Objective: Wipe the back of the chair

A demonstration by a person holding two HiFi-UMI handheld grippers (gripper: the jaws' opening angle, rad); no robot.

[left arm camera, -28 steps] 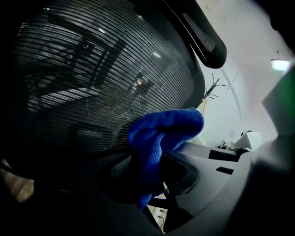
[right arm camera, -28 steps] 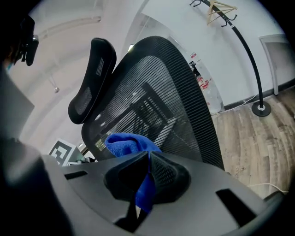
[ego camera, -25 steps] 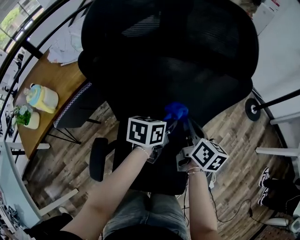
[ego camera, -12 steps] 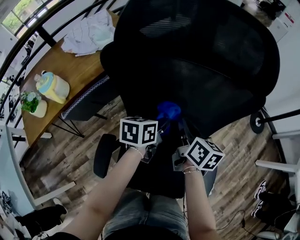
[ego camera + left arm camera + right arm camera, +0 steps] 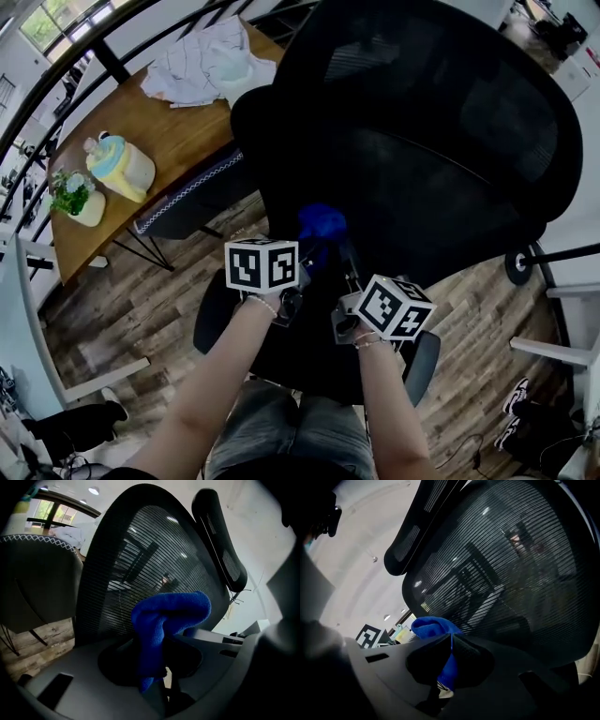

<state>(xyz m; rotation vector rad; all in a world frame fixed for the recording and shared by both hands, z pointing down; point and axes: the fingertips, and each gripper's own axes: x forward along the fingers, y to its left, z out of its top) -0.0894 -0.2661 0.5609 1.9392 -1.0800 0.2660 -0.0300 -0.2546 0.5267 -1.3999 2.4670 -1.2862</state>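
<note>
The black mesh chair back (image 5: 422, 141) fills the upper head view, with its headrest (image 5: 220, 541) up high. A blue cloth (image 5: 322, 223) is bunched against the lower part of the mesh. My left gripper (image 5: 309, 248) is shut on the cloth (image 5: 164, 620), which sticks up from between its dark pads. My right gripper (image 5: 347, 267) sits close beside it and also pinches the cloth (image 5: 436, 627) between its pads. In the right gripper view the mesh (image 5: 511, 573) looms just beyond the cloth. I cannot tell whether the cloth touches the mesh.
A wooden table (image 5: 141, 122) stands at the left with a crumpled white cloth (image 5: 211, 61), a yellow and blue jug (image 5: 122, 164) and a small potted plant (image 5: 77, 199). A second dark chair (image 5: 187, 197) is tucked under it. A wheeled base (image 5: 520, 267) is at the right.
Both grippers and the blue cloth have drifted left in the head view, still low on the chair back. The head camera has swung, so more of the table shows.
</note>
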